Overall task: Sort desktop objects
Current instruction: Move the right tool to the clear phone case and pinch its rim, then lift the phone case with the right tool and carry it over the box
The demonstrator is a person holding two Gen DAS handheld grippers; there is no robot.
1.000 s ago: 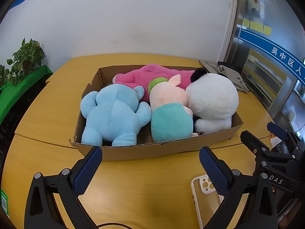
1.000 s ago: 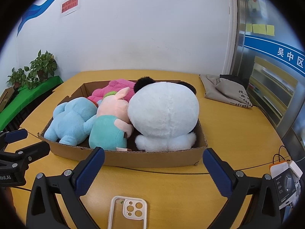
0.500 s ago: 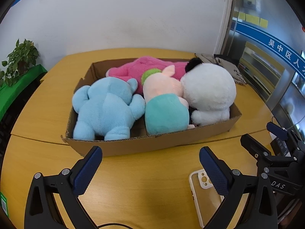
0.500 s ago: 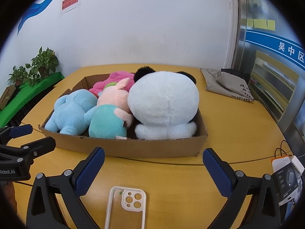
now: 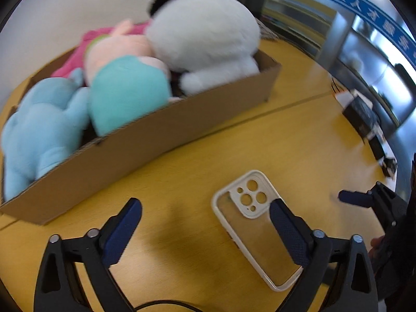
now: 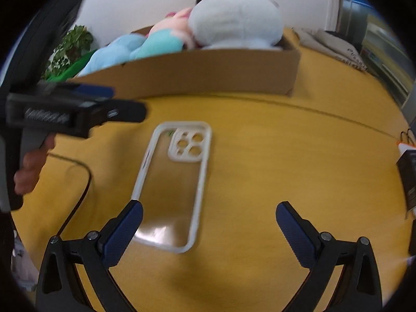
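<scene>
A clear phone case (image 5: 256, 225) with a white rim lies flat on the yellow table, camera cutouts toward the box. My left gripper (image 5: 206, 212) is open just above the table, its right finger over the case's right edge. My right gripper (image 6: 209, 214) is open too, low over the table, with the phone case (image 6: 176, 179) ahead of its left finger. A cardboard box (image 5: 145, 135) behind holds a blue plush (image 5: 39, 127), a pink-and-teal plush (image 5: 124, 83), a white panda plush (image 5: 205, 33) and a magenta plush behind them. The other gripper's tip (image 5: 356, 199) shows at the left wrist view's right edge.
A black cable (image 6: 78, 195) trails across the table at left in the right wrist view, near a hand (image 6: 30, 169) holding the left gripper's body (image 6: 65, 114). Small dark boxes (image 5: 364, 111) sit at the table's right edge. A folded grey bag (image 6: 335, 44) lies behind the box; a plant (image 6: 70, 46) stands far left.
Both grippers have dropped low toward the table and closed in on the phone case. The left one has swung right, so the box now lies to its left. Both stay open.
</scene>
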